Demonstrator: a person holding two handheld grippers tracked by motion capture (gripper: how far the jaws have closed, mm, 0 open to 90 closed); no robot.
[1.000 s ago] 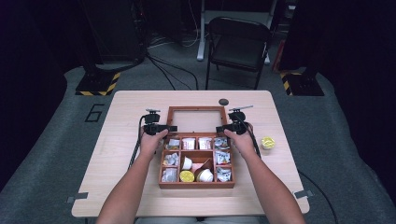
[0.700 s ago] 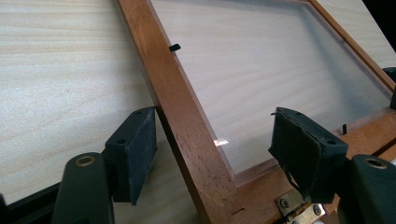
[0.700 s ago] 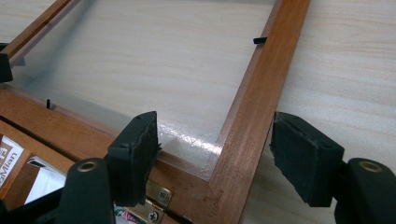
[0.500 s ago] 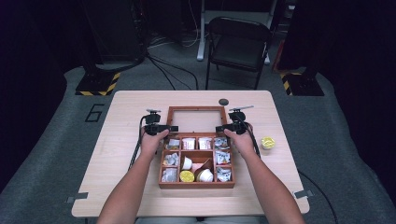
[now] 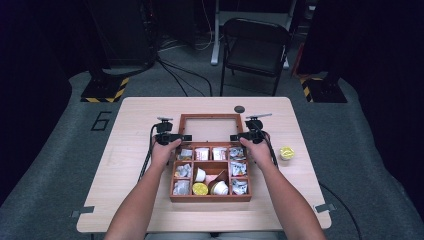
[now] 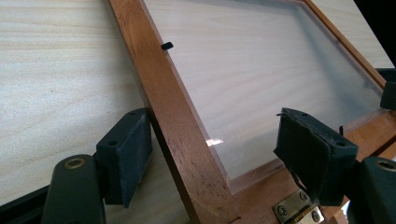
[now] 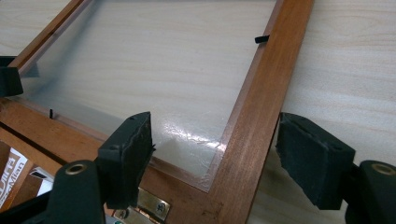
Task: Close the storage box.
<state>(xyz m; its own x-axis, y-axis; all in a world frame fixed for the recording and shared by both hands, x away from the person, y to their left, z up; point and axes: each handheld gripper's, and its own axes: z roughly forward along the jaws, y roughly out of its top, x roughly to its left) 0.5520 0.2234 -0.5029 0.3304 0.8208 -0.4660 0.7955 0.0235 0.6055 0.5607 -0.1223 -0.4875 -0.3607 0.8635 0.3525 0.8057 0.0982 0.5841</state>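
High view: I see the brown wooden compartment box [image 5: 210, 172] at frame centre, its glass-paned wooden lid [image 5: 209, 127] swung fully back flat on the pale wooden table [image 5: 130, 130]. My left gripper [image 5: 172, 137] and right gripper [image 5: 246, 136] sit at the lid's 2 near corners.

Left gripper view: jaws have just been opening; the lid's side rail stands between them, pads off it.

Right gripper view: same, jaws have just been opening, released astride the rail.

I judge opening done; only withdrawing remains.
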